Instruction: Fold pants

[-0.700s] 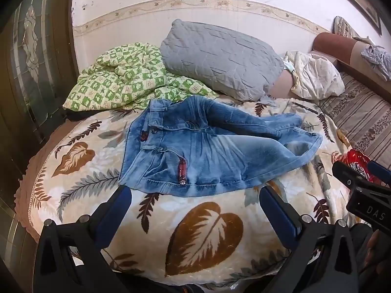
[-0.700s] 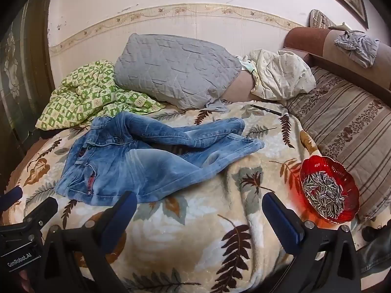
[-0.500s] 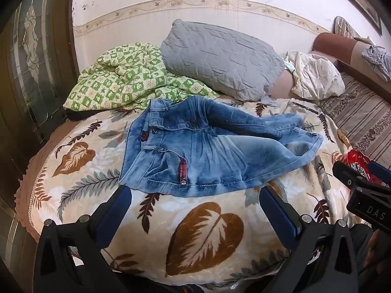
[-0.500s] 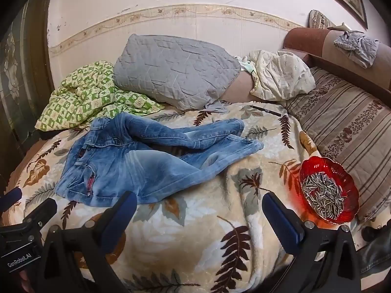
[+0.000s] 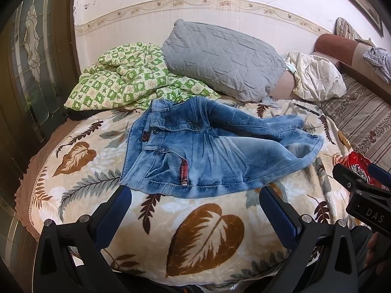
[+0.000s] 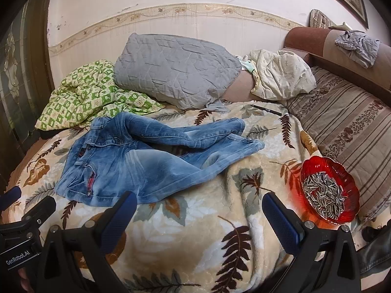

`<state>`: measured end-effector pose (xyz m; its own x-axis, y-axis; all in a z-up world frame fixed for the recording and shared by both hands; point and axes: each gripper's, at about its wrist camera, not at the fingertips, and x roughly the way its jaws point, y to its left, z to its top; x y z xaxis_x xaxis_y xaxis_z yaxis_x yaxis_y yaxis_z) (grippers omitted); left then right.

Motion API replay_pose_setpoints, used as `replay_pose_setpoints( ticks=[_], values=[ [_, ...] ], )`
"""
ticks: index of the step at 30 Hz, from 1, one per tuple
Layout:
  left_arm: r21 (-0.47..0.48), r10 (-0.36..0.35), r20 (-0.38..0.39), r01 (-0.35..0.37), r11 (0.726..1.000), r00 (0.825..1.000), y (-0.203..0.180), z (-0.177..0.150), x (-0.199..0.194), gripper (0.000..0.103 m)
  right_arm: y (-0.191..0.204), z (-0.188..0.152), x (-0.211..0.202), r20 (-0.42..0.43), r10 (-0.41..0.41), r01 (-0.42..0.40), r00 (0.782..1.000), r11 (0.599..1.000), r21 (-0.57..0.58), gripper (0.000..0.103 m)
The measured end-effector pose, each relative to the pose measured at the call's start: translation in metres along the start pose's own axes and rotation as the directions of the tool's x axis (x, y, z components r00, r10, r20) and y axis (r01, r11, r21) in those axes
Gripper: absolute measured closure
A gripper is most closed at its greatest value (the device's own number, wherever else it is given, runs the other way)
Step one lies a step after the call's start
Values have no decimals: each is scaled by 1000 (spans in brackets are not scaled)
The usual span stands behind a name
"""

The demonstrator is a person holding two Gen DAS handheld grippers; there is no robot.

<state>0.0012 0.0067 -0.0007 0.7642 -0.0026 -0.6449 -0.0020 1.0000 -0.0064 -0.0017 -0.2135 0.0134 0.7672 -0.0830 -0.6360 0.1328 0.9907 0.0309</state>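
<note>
A pair of light blue jeans (image 5: 210,151) lies rumpled on a leaf-patterned blanket (image 5: 200,232), waistband to the left and legs crossing off to the right. In the right wrist view the jeans (image 6: 146,163) lie left of centre. My left gripper (image 5: 195,195) hovers open just short of the jeans' near hem, nothing between its blue pads. My right gripper (image 6: 199,200) is open too, above the blanket beside the near leg. The other gripper shows at each view's edge, the right gripper (image 5: 361,190) and the left gripper (image 6: 22,210).
A red glass bowl of seeds (image 6: 327,193) sits on the blanket at the right. A grey pillow (image 5: 222,58), a green checked quilt (image 5: 122,78), a cream pillow (image 6: 281,73) and a pen (image 6: 266,109) lie at the back. A striped cushion (image 6: 349,127) lines the right side.
</note>
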Motion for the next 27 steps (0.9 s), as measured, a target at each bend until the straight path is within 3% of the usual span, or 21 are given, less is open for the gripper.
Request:
replay_pose_setpoints(
  ticks=[18,21,24,27],
  values=[
    [6,0,-6,0,1000,1000,4,3,2,0,-4,-2,6,-12,1,-1,1000,1000,11,0],
    [39,14,-4,-14,999,1000,-7,3,10,0,-7,-2,9,-16,-2,2,1000,1000,12,0],
    [65,-23,2,22,998,1000,-12,10,15,0,-17,1,13,-13,1,0,1000,999,37,0],
    [171,0,-21,3,985,1000,-24,25,23,0,-30,8,21,-23,29,-27,999,998,64,0]
  ],
)
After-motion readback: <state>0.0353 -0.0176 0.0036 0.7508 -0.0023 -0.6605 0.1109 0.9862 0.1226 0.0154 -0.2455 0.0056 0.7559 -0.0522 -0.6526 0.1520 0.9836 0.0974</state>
